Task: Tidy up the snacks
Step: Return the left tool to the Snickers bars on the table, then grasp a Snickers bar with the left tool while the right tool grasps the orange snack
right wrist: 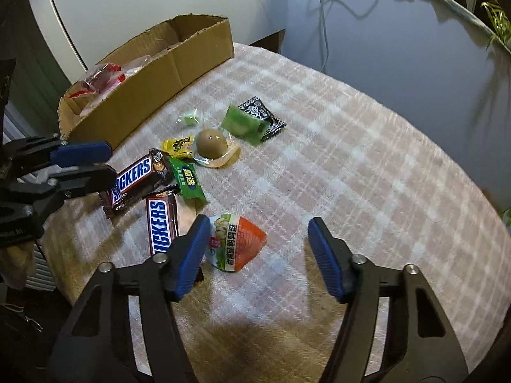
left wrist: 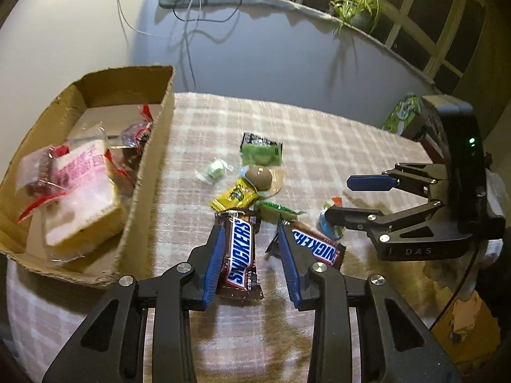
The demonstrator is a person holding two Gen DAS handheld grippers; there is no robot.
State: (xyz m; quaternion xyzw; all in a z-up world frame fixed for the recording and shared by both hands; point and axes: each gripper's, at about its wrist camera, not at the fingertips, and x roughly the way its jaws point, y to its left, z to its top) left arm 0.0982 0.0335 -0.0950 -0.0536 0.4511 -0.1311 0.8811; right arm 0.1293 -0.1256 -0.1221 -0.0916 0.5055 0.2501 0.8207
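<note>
A Snickers bar (left wrist: 239,252) lies lengthwise between the blue pads of my left gripper (left wrist: 249,226). Its left pad is against the wrapper and its right pad stands apart, so the gripper is open. A second Snickers bar (left wrist: 316,245) lies just right of that pad. My right gripper (right wrist: 258,221) is open over an orange, green and white packet (right wrist: 236,242), which sits near its left pad. In the right wrist view my left gripper (right wrist: 92,166) straddles the end of the first Snickers bar (right wrist: 137,178). The cardboard box (left wrist: 159,166) at the left holds several wrapped pastries (left wrist: 80,191).
Loose snacks lie on the checked tablecloth (right wrist: 351,159): a packed brown egg (right wrist: 210,143), a yellow packet (right wrist: 177,146), a green sachet (right wrist: 188,182), a green packet (right wrist: 241,124) on a black patterned one (right wrist: 265,115), a pale green candy (right wrist: 190,118). A green carton (left wrist: 404,113) stands far right.
</note>
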